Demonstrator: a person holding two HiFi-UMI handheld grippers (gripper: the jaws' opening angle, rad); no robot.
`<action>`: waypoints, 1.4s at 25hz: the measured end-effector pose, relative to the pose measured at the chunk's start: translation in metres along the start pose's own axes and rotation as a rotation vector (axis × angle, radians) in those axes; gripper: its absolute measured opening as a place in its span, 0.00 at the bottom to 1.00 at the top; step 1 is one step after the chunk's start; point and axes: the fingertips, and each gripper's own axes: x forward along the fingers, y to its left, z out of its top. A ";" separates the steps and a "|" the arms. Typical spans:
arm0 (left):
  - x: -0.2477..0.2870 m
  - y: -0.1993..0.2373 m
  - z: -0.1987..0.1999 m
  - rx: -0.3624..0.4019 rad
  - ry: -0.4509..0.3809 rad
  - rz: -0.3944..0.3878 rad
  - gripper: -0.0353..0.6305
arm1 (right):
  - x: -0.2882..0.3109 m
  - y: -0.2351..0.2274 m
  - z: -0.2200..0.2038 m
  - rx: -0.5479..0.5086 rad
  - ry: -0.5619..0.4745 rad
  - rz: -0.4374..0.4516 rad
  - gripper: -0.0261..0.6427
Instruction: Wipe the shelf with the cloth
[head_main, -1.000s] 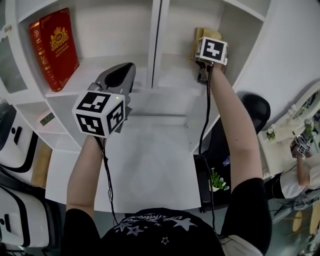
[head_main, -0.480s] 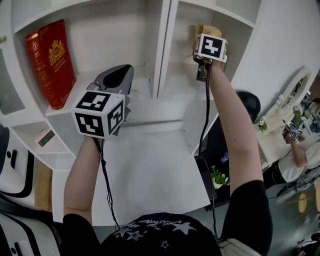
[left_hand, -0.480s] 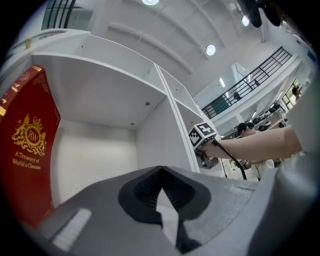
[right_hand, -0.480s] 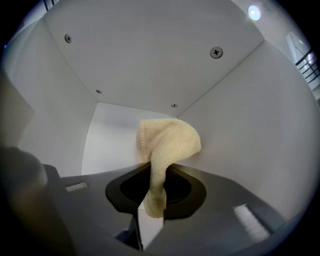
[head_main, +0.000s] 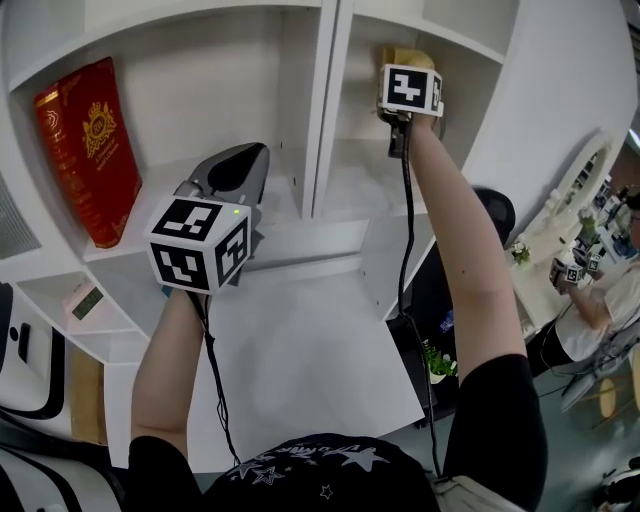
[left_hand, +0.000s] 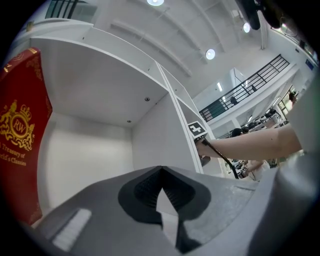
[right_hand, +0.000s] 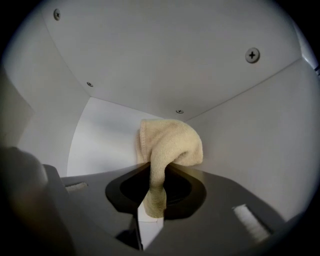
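Note:
A beige cloth (right_hand: 171, 142) hangs bunched from my right gripper (right_hand: 152, 176), whose jaws are shut on it. The cloth is pressed up against the back corner of the upper right compartment of the white shelf (head_main: 340, 240). In the head view the right gripper (head_main: 408, 90) is raised into that compartment, and the cloth (head_main: 408, 57) peeks out above its marker cube. My left gripper (head_main: 236, 166) hovers in front of the middle left compartment. Its jaws are shut with nothing between them, as the left gripper (left_hand: 160, 172) view shows.
A red book (head_main: 82, 148) stands upright in the left compartment, also the red book (left_hand: 19, 125) beside my left gripper. A vertical divider (head_main: 328, 100) separates the two compartments. A small display device (head_main: 86, 301) lies on a lower shelf. A potted plant (head_main: 438, 360), a black chair (head_main: 497, 212) and another person (head_main: 600, 300) are at right.
My right gripper with the cloth has shifted slightly left and up within its compartment. The head view has swung, so the book appears lower. The left gripper has barely moved.

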 end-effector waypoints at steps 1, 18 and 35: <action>0.001 0.001 0.000 0.002 -0.003 -0.001 0.06 | 0.004 -0.001 0.002 0.003 0.001 -0.005 0.17; 0.007 0.011 -0.008 0.000 -0.015 -0.004 0.06 | 0.035 -0.018 0.037 0.000 -0.045 -0.086 0.16; -0.012 -0.006 -0.005 -0.015 -0.018 -0.029 0.06 | -0.019 -0.037 0.028 0.001 -0.043 -0.141 0.17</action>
